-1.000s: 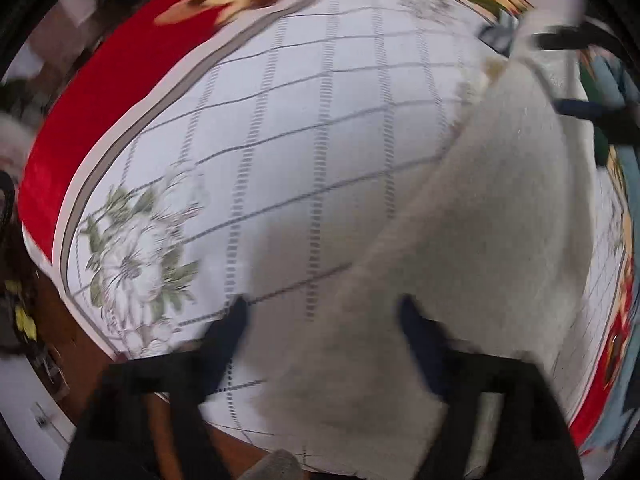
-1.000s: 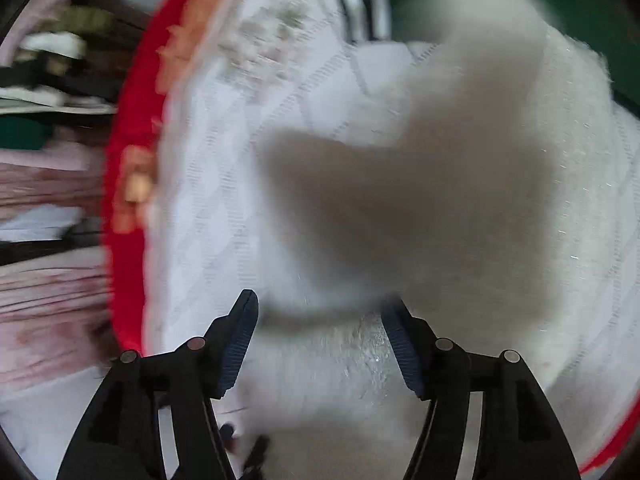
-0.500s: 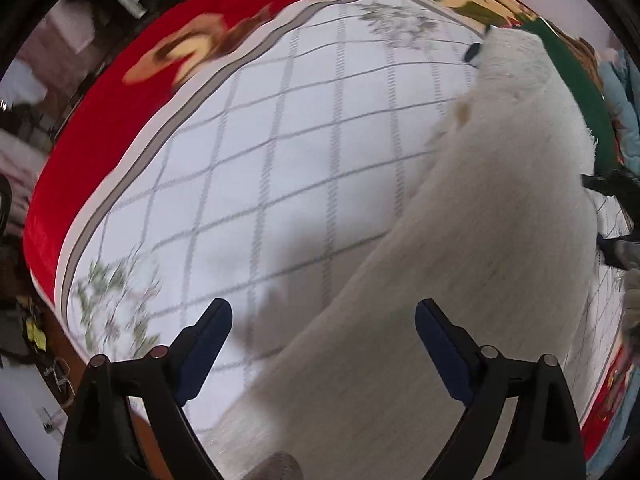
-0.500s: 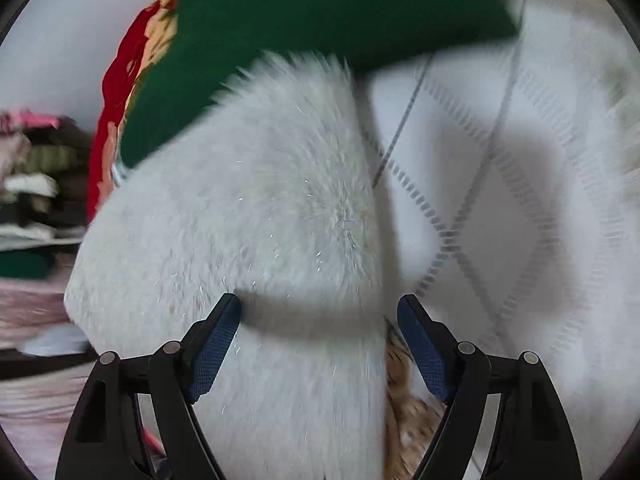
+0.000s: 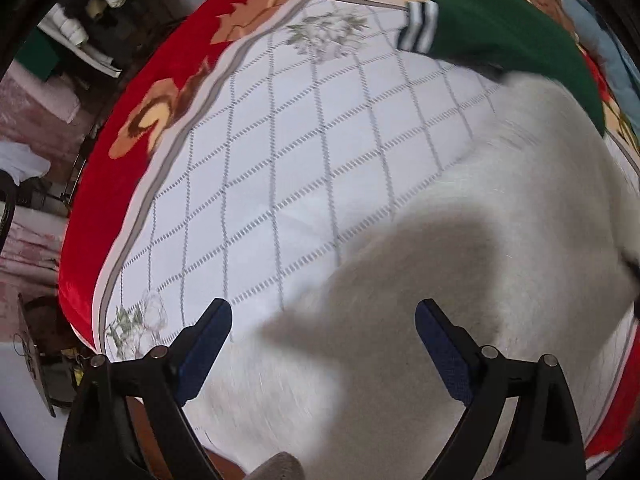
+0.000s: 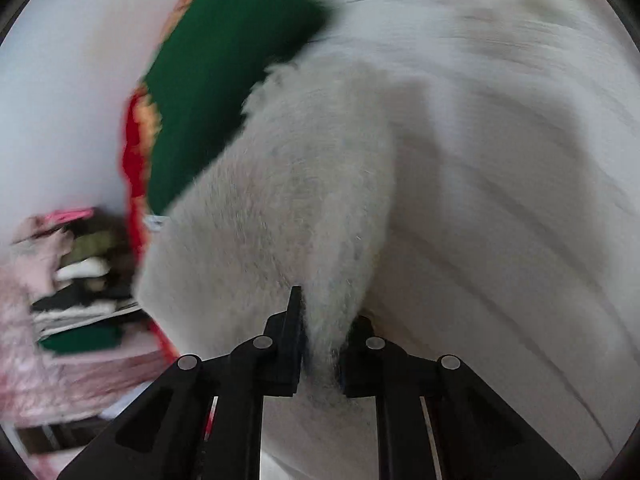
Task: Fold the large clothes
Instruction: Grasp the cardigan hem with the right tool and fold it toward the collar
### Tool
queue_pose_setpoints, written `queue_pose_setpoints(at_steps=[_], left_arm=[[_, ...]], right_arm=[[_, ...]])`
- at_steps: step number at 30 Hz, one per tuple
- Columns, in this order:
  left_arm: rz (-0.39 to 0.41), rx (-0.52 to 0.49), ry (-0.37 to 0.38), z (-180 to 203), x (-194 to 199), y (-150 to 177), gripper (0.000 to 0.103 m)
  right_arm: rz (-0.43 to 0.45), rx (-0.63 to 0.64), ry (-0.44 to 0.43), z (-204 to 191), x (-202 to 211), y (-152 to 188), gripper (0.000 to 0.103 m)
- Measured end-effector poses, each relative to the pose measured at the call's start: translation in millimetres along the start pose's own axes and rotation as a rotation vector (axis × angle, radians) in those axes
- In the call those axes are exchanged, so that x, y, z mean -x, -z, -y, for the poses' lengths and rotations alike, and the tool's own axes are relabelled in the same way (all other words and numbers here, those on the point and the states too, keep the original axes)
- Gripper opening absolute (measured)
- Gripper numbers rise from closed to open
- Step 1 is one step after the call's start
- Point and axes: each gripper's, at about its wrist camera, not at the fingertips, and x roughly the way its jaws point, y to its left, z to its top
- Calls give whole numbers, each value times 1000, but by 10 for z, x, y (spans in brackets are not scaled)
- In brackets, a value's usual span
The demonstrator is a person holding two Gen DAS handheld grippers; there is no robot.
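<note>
A white fluffy garment [image 5: 500, 216] lies on a bed with a white quilted cover [image 5: 304, 152]. In the left wrist view my left gripper [image 5: 322, 336] is open and empty, its blue-padded fingers [image 5: 204, 344] hovering over the garment's near end. In the right wrist view my right gripper [image 6: 322, 328] is shut on a fold of the white garment [image 6: 280, 200], which bunches up between the jaws. The view is blurred by motion.
A green sweater [image 5: 508, 36] with a striped cuff lies at the bed's far side, also in the right wrist view [image 6: 212, 80]. The cover has a red floral border [image 5: 132, 120]. Stacked folded clothes [image 6: 80, 272] sit beyond the bed's edge.
My right gripper was open over the garment and has now shut on a fold of it. My left gripper stays open and has shifted along the bed.
</note>
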Motion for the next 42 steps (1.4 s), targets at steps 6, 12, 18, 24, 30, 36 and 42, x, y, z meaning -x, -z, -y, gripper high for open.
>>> queue_pose_setpoints(at_steps=[6,12,18,24,30,36,42], left_arm=[[-35,-50,49,442,93,257,94],[2,-50,27,937,-27,182,94],[-11,1,-16,1014,-541,110,103],[-30,96,71,753,-661,42,103],[-6,135,23,528,-201,63,103],[-21,99,7,728,-78,266,103],[-102,36,-40,1064,-570,417,103]], right_arm=[[-94,43,343,773,704,438,20],[-25,278,325,307,1092,297,21],[-272,562,118,-732,159,-10,21],[-384,621,339,-893,-1040,-283,11],[-340,573,260,-985,-588,-507,22],[-187,449,184,-324,511,-608,94],[-202,195,41,926,513,-709,94]])
